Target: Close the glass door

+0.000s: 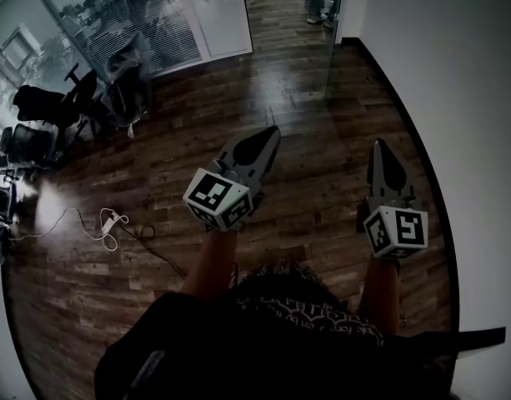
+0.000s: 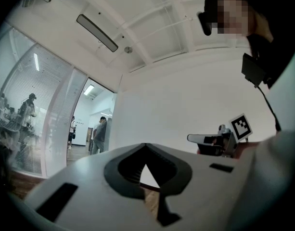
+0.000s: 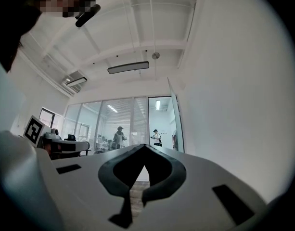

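The glass door (image 3: pixel 176 124) stands open, swung back against the white wall on the right, its edge also showing in the head view (image 1: pixel 331 65). Beside it is the open doorway (image 3: pixel 159 129), far ahead of both grippers. My left gripper (image 1: pixel 268 136) is held level over the wooden floor, jaws shut with nothing between them; its tips meet in its own view (image 2: pixel 146 146). My right gripper (image 1: pixel 380 148) is level near the right wall, also shut and empty, tips together (image 3: pixel 145 147). Each gripper shows in the other's view, the right (image 2: pixel 214 139) and the left (image 3: pixel 65 146).
Black office chairs (image 1: pixel 38 115) crowd the far left by a glass partition with blinds (image 1: pixel 155 32). A white cable with a plug (image 1: pixel 105 222) lies on the floor at left. The white wall (image 1: pixel 455 98) runs along the right. Two people (image 3: pixel 119 137) stand beyond the glass.
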A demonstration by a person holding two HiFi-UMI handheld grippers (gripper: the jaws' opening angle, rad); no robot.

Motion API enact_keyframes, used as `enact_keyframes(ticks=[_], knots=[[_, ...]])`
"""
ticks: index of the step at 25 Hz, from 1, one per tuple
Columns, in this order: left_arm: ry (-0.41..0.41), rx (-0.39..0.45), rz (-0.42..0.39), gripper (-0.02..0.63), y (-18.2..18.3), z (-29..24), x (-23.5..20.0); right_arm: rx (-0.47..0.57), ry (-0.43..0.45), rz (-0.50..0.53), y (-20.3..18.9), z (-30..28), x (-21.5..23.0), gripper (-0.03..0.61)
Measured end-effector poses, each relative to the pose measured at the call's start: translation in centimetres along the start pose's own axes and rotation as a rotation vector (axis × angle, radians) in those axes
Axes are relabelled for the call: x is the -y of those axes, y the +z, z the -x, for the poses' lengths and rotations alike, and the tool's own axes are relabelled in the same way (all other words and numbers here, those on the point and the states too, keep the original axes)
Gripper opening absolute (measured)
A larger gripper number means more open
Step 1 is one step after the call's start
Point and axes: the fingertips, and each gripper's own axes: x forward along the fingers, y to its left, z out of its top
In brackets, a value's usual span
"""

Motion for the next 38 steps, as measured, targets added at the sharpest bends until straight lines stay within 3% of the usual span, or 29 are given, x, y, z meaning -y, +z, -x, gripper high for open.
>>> enact_keyframes(ticks=[11, 17, 25, 31, 38], knots=[[0.064, 0.004, 0.006, -0.003, -0.7, -0.7, 0.4, -0.016, 0.021, -0.008, -1.3, -0.8, 3.0, 0.003], [0.069, -0.016, 0.020, -0.005, -1.9, -3.2, -2.1, -0.023, 0.017, -0.031, -2.5, -4.2, 4.6, 0.003], [0.025, -0.011, 0.047, -0.004, -3.9, -11.0, -9.8, -0.011, -0.008, -0.026, -4.7, -14.0, 7.2, 0.003], [-0.027, -0.032, -0.030, -0.003, -3.2, -17.9, -16.8, 0.021, -0.078, -0.012, -4.2, -22.5, 10.1, 0.003], [-0.051, 0.004, 0.021, -0.005, -2.9, -23.1, -22.8, -0.004, -0.133, -0.029, -5.6, -29.3, 12.8, 0.003]])
